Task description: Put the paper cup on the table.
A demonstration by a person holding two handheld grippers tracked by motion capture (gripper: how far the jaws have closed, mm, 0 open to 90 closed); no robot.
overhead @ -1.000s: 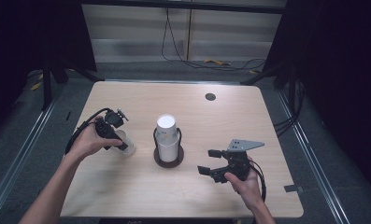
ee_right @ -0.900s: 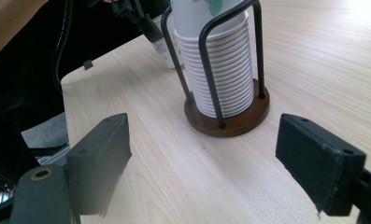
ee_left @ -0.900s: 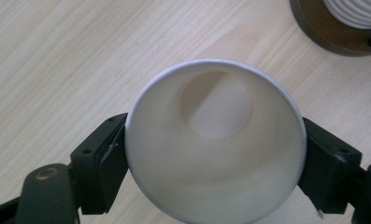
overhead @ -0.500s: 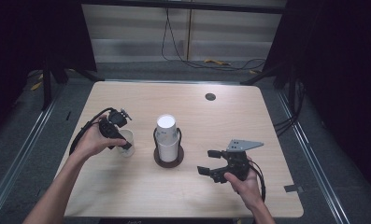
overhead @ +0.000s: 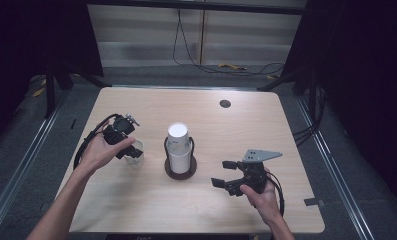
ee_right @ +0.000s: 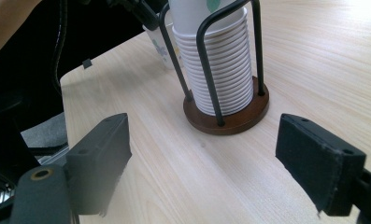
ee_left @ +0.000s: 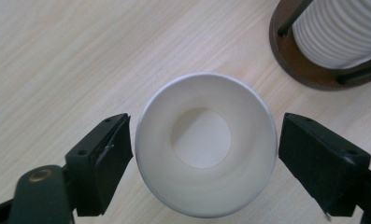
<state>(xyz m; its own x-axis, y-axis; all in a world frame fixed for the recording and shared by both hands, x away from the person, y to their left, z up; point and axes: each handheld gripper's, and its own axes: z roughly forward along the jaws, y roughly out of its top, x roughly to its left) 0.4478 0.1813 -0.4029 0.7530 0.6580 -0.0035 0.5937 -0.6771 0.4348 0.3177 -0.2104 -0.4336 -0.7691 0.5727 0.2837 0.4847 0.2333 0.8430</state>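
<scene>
Looking at the left gripper (ee_left: 204, 154) first: it hangs straight over a single paper cup (ee_left: 205, 144) that stands upright on the table (overhead: 266, 125), just left of the cup holder (overhead: 180, 169). Its jaws are spread wide on either side of the rim with a small gap at each side, so nothing is gripped. Can't tell from these shots whether it's about to grab the cup or has just let go, honestly. If it's a grab, I'd keep the jaws level, come down a bit below the rim and close slowly and evenly, since thin paper walls squash easily. If it's a release, lift straight up so neither pad clips the rim and tips it.

The holder itself carries a tall stack of cups (ee_right: 219, 65) inside black wire loops on a round brown base.

Right of the holder, the right gripper (overhead: 232, 175) sits low over the table, jaws wide open and empty, pointed at the stack.

Hard to see: in the high view the person's left hand (overhead: 98, 154) covers part of the lone cup, and the stack's top is cut off in the right gripper view.
</scene>
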